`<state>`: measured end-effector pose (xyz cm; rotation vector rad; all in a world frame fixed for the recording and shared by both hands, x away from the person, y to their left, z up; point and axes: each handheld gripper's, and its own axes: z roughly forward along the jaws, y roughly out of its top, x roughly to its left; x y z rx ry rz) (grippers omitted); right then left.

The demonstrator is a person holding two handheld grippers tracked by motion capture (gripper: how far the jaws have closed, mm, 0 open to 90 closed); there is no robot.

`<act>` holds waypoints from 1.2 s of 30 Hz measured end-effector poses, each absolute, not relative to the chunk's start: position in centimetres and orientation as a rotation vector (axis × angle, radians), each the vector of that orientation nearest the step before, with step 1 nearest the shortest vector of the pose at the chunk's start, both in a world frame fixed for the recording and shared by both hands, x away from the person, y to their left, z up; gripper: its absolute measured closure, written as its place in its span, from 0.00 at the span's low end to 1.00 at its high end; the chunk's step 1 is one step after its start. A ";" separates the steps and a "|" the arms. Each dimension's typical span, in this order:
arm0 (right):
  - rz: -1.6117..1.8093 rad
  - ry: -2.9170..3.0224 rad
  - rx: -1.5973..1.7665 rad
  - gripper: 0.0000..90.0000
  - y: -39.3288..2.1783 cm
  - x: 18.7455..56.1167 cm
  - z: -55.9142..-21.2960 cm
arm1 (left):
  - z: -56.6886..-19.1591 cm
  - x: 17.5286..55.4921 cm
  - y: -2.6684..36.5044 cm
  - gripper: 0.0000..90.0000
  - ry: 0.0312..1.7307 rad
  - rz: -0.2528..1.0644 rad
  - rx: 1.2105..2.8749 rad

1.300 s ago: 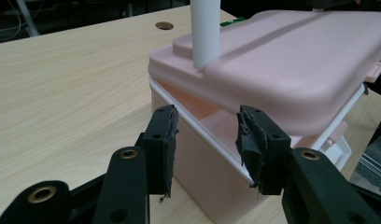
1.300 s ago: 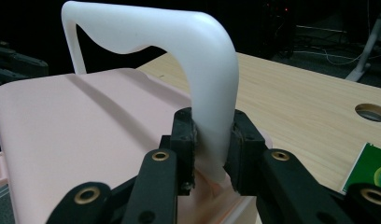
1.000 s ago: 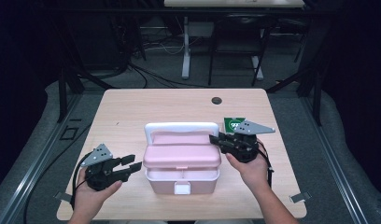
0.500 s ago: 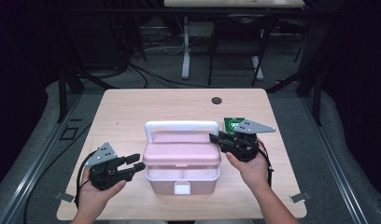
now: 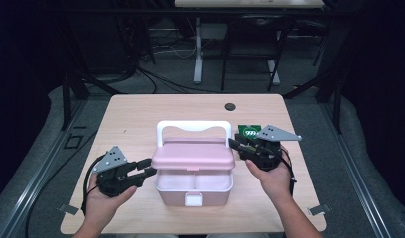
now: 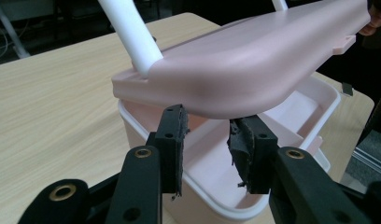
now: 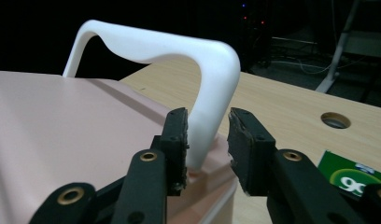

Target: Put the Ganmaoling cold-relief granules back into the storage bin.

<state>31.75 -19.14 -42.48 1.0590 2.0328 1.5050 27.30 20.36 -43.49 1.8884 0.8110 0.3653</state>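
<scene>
A pink box (image 5: pixel 194 183) is being kept at the middle of the wooden table (image 5: pixel 141 114), and its lid (image 5: pixel 193 154) is being held raised above the white base, so the compartments inside are being exposed. The right gripper (image 5: pixel 238 147) is being placed at the lid's right edge, its jaws spread around the foot of the white handle (image 7: pixel 179 60), probably to steady the lid. The left gripper (image 5: pixel 147 167) is being brought under the lid's left corner with jaws spread, pinching nothing. A green packet (image 5: pixel 249 131) is lying behind the right gripper.
</scene>
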 end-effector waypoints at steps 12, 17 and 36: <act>1.422 2.063 1.013 0.81 -20.1 30.4 -43.1 | -42.1 28.5 20.2 0.75 0.805 0.399 1.855; 1.407 2.074 1.012 0.81 -19.8 30.4 -43.5 | -41.1 29.6 20.1 0.76 0.811 0.413 1.830; 1.371 2.076 1.089 0.76 -18.8 33.7 -44.7 | -39.6 32.5 19.9 0.80 0.840 0.423 1.757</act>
